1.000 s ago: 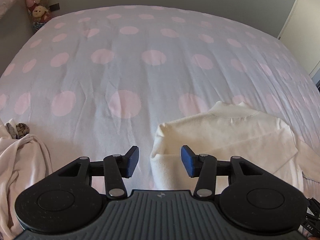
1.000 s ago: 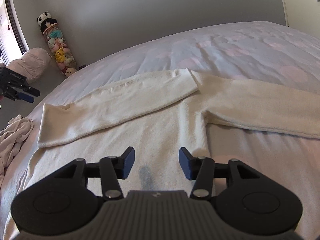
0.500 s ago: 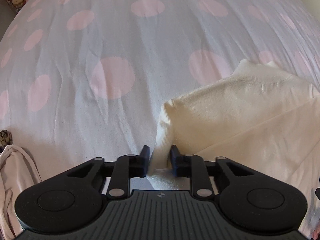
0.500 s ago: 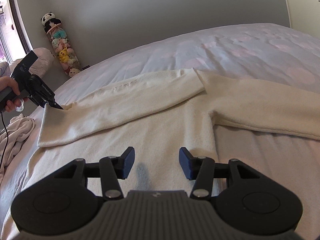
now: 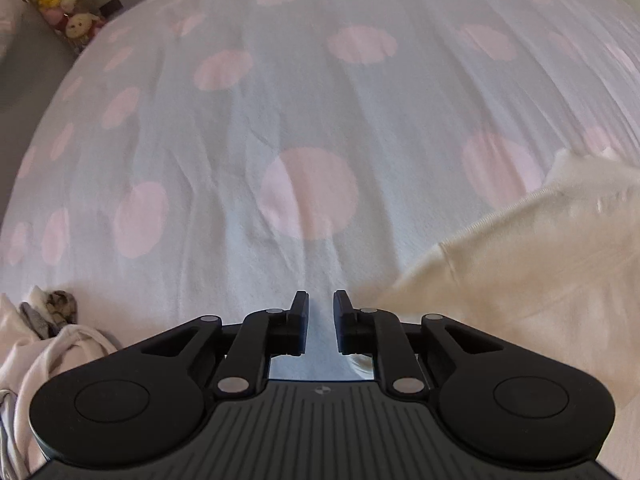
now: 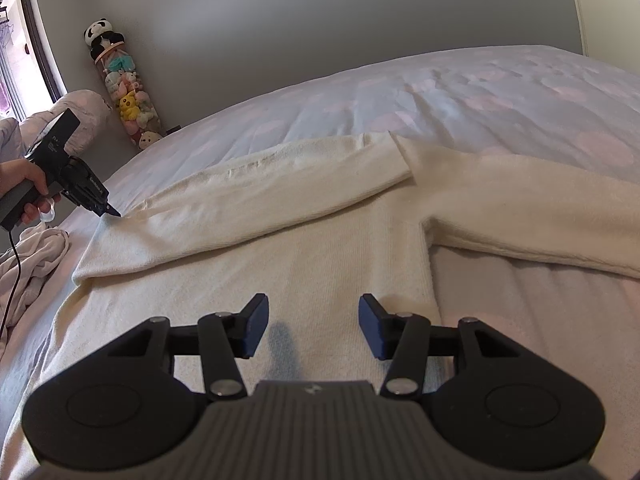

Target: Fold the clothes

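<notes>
Left gripper [image 5: 321, 308] at sweater [image 6: 320, 248] cuff near bed [image 5: 280, 120] left edge; jaws just reopened slightly, narrow gap, nothing visibly between. Right gripper [image 6: 312, 322] half open, empty, above sweater body.

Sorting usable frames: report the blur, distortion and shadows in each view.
Left wrist view: motion-smeared, the bedspread dots and sweater edge soft; fisheye bulges the bed. Right wrist view: sharp, sweater knit crisp; the right gripper casts a small shadow on the sweater; bright window at far left; wall lines curve.
</notes>
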